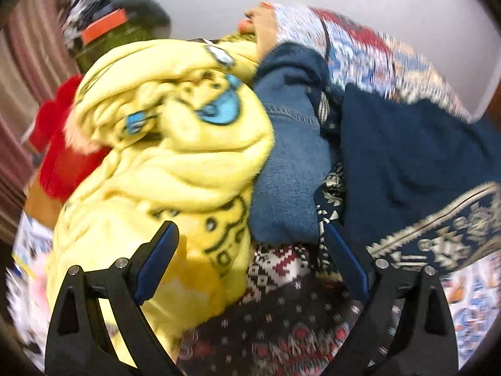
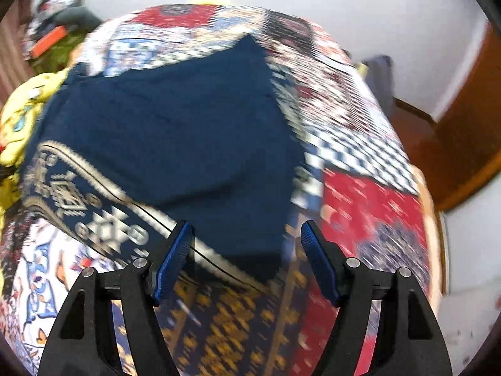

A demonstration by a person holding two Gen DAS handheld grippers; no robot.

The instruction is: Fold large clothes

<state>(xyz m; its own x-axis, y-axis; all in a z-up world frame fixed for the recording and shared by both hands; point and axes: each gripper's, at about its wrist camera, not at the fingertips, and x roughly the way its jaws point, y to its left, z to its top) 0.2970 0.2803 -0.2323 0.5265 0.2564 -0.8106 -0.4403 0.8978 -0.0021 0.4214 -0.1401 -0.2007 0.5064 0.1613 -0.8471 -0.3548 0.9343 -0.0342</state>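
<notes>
A large navy garment (image 2: 175, 131) with a pale patterned border (image 2: 94, 216) lies folded flat on a patchwork bedspread (image 2: 360, 206). My right gripper (image 2: 245, 261) is open and empty, just above the garment's near edge. My left gripper (image 1: 250, 260) is open and empty, over a pile of clothes: a yellow cartoon-print fleece (image 1: 175, 144), a blue fleece (image 1: 291, 163) and a dark red-and-white patterned piece (image 1: 275, 319). The navy garment also shows in the left wrist view (image 1: 407, 156), right of the pile.
A red garment (image 1: 59, 144) and a green item with an orange band (image 1: 106, 28) lie beyond the yellow fleece. A wooden door (image 2: 469, 116) and white wall stand right of the bed. A striped curtain (image 1: 18, 72) hangs at the left.
</notes>
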